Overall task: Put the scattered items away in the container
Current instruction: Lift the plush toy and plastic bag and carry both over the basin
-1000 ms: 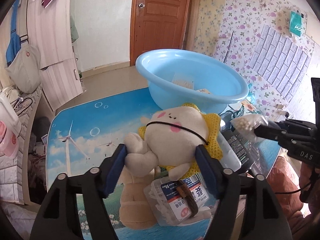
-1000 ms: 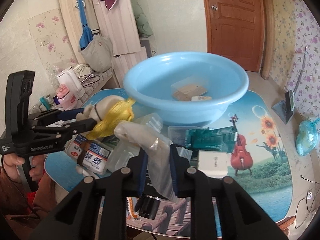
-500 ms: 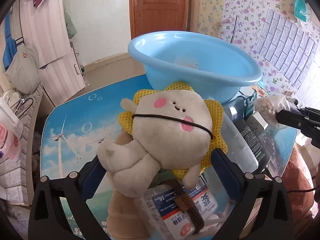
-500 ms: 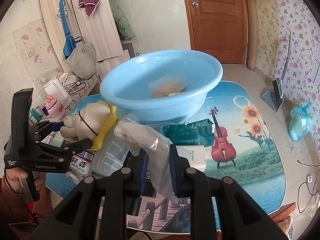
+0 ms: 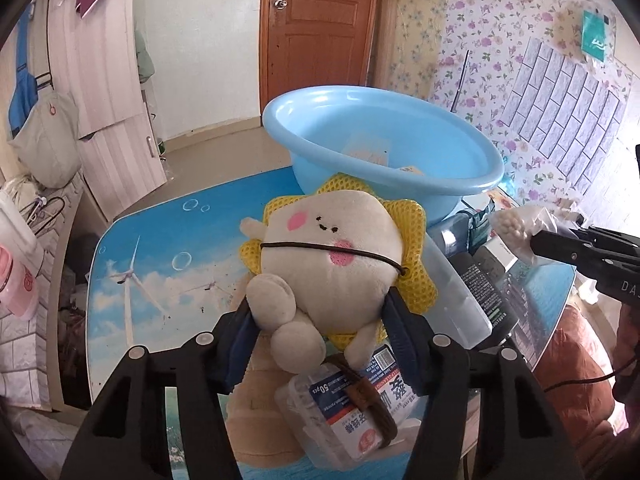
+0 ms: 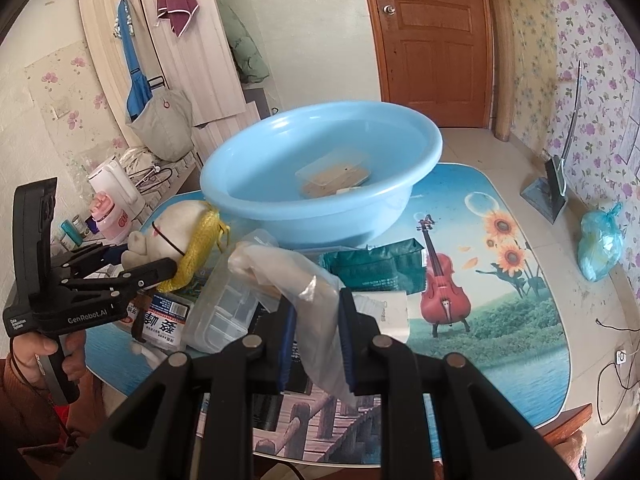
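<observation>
The left gripper (image 5: 318, 332) is closing on the plush toy (image 5: 332, 256), a cream figure with pink cheeks and a yellow mesh collar; its blue pads press into the toy's lower body on both sides, and the toy sits just in front of the blue basin (image 5: 380, 152), its collar overlapping the basin's near wall in the left wrist view. Below the toy lies a clear box of cotton swabs (image 5: 352, 412) with a brown band across it, resting on the table (image 5: 152, 264), whose top carries a printed sky and windmill scene. The right gripper (image 6: 316, 344) is pinched tight on a clear plastic bag (image 6: 296, 280) — the bag's neck is squeezed between the pads while its fuller end, with pale beads inside, stands up above them. Under and beside that bag are a clear compartment box (image 6: 228, 312), a dark green packet (image 6: 376, 268) and a white box (image 6: 392, 312), all crowded near the basin's foot. Inside the basin lies a flat clear pack with something tan in it (image 6: 336, 174). A hand (image 6: 44, 356) grips the left tool's handle at the table's edge.
</observation>
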The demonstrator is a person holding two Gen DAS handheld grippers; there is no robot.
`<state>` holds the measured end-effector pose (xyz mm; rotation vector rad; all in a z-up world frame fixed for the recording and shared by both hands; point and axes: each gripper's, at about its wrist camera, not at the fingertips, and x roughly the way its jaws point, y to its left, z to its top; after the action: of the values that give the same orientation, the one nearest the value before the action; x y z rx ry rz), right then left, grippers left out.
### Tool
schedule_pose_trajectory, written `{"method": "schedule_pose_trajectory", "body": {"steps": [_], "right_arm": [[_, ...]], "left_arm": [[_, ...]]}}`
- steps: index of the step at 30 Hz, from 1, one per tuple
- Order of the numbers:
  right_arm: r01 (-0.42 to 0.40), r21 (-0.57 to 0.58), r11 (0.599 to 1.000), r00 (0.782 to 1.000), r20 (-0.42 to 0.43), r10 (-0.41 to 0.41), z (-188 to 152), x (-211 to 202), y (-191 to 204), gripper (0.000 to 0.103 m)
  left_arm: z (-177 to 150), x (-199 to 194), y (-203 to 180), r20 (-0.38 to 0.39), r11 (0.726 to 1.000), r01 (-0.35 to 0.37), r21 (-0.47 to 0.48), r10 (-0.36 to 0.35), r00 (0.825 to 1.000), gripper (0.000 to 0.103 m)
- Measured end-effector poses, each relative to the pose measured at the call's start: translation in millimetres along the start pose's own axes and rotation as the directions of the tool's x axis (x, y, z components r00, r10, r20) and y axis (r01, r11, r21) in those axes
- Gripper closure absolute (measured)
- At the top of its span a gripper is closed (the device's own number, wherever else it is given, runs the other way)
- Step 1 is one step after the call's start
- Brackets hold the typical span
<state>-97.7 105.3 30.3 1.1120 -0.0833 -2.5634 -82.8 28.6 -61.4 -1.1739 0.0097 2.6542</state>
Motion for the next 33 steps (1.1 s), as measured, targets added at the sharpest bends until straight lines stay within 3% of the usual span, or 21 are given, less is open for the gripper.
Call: {"method": "schedule_pose_trajectory", "body": {"steps": [17,33], "right_arm": [[-0.004,-0.001,1.0,1.0,0.026,0.004,2,-10,2,0.083],[-0.018,-0.016,1.0,0.998,0.058,0.019,9,-23,9,0.083]], "left_arm": [[5,-57,22,0.126,0.996,-0.022,-0.09,0.034,0.992,0.048],[12,-79,20,0.161,0.996,-0.023,-0.091,0.037,0.986,0.048]]}}
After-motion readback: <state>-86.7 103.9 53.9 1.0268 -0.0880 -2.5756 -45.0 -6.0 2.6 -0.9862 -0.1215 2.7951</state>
